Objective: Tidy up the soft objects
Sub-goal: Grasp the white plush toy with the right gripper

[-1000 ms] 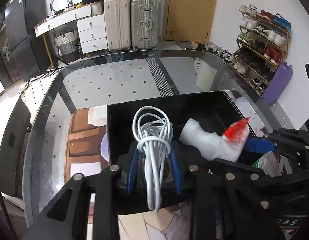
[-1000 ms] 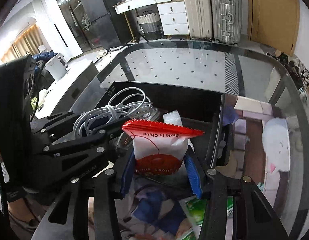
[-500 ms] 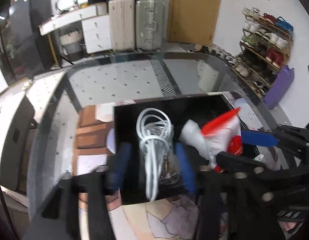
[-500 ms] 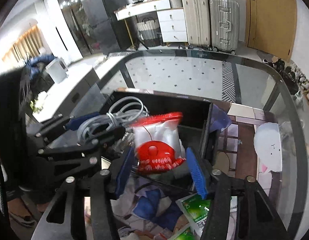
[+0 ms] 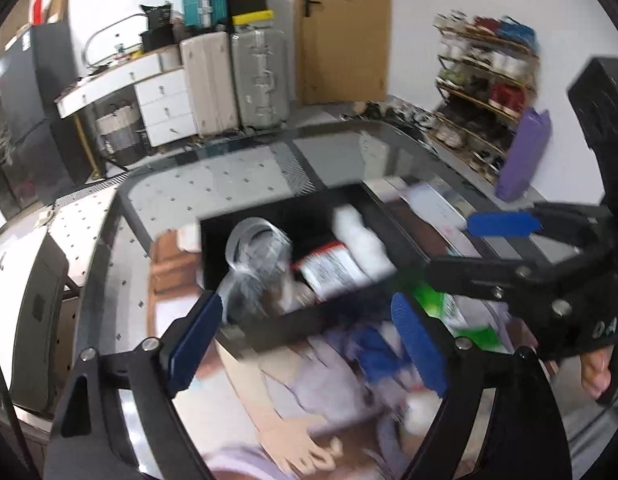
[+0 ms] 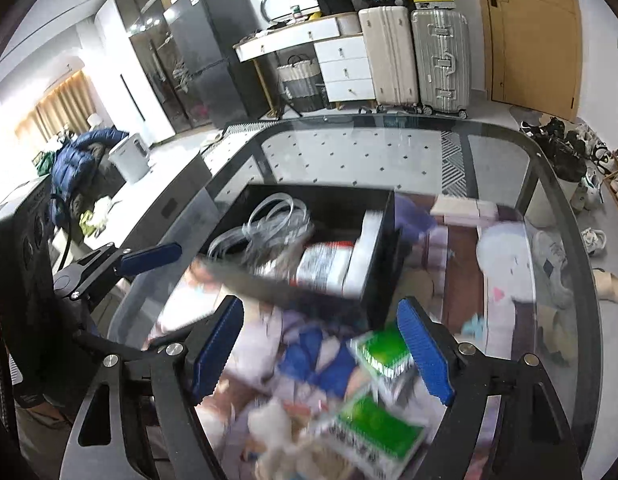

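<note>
A black box (image 5: 269, 320) (image 6: 381, 216) sits on the glass table. Inside lie a coiled white cable (image 5: 257, 244) (image 6: 269, 228), a red-and-white packet (image 5: 333, 268) (image 6: 325, 264) and a white foam piece (image 5: 361, 236) (image 6: 369, 240). My left gripper (image 5: 305, 336) is open and empty, above the box's near edge. My right gripper (image 6: 321, 344) is open and empty, just short of the box; it also shows at the right of the left wrist view (image 5: 497, 224). Both views are motion-blurred.
Green packets (image 6: 381, 428) (image 5: 453, 316) and a blue soft item (image 6: 321, 356) lie on a printed mat in front of the box. A white plush (image 6: 505, 256) lies to the right. Suitcases (image 6: 413, 60) and a shoe rack (image 5: 485, 80) stand beyond the table.
Both grippers have opened and pulled back and up. The cable and the red-and-white packet were let go and now lie in the box.
</note>
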A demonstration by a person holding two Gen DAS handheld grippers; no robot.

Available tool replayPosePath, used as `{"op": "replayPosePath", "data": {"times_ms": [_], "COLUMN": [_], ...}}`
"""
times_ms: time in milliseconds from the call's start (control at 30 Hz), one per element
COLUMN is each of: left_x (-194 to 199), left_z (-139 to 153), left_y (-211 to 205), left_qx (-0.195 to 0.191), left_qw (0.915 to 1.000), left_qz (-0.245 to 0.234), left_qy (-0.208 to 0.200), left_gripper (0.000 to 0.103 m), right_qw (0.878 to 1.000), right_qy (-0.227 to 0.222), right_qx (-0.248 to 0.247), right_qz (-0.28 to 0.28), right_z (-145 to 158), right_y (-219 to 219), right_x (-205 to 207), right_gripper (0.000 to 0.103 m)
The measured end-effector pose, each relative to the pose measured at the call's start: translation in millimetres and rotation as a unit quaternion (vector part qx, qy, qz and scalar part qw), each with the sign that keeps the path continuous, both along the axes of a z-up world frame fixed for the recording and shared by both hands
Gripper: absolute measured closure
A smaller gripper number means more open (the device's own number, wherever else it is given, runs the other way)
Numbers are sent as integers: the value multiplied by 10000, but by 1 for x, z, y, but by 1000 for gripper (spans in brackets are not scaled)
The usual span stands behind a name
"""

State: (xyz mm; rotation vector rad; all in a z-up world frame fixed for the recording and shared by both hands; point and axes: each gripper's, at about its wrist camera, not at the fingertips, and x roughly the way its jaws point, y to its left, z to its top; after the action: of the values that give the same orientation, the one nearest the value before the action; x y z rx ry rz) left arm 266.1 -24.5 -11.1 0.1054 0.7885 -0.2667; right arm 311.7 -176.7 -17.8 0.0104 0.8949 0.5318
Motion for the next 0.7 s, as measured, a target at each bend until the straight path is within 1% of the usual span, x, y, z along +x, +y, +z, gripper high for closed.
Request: {"op": "replayPosePath", "data": {"times_ms": [33,67,133,200,267,333,367,400,433,467,500,533,600,633,667,700], "left_x": [-6,-11,-25,-41,-55,-60,-61,-61,-61,-60,-59,-58,-54,-52,-51,-50], "left_z": [-5,-8,-20,-30,-41,-50,-53,-56,-58,-59,-58,-56,-53,-52,-51,-51], "left_y": [-4,-7,-11,-16,-16,-16,-16,-14,-11,-7,-2,3,13,18,24,28], "left_qx": [31,66,146,238,306,313,320,347,386,419,413,355,178,120,51,-13], "left_qw": [9999,9998,9990,9973,9960,9942,9935,9930,9934,9940,9945,9948,9949,9947,9943,9939], "left_qz": [-59,-86,-190,-428,-456,-483,-500,-467,-354,-200,-58,16,132,199,307,367], "left_qy": [98,172,377,554,703,904,972,1027,1024,992,959,951,984,1001,1020,1035], "left_gripper": [16,16,16,16,16,16,16,16,16,16,16,16,16,16,16,16], "right_qw": [10000,9995,9991,9980,9969,9947,9929,9903,9861,9838,9838,9803,9789,9796,9796,9827], "right_qy": [29,57,63,107,210,361,415,437,451,508,508,615,656,642,642,683], "right_qx": [-59,-237,-317,-483,-505,-457,-512,-689,-993,-1131,-1131,-1307,-1338,-1351,-1351,-1192], "right_qz": [66,220,269,383,566,842,985,1127,1252,1296,1296,1349,1395,1344,1344,1243], "right_z": [-2,-8,-11,-18,-25,-31,-35,-40,-50,-56,-56,-67,-70,-72,-72,-72], "right_y": [-1,-3,-4,-8,-12,-11,-8,-1,10,16,16,24,28,36,36,49], "right_x": [-7,-24,-31,-46,-60,-72,-77,-82,-87,-87,-87,-85,-84,-80,-80,-70], "right_gripper": [22,22,22,22,22,22,23,26,40,59,66,69,73,76,76,76]}}
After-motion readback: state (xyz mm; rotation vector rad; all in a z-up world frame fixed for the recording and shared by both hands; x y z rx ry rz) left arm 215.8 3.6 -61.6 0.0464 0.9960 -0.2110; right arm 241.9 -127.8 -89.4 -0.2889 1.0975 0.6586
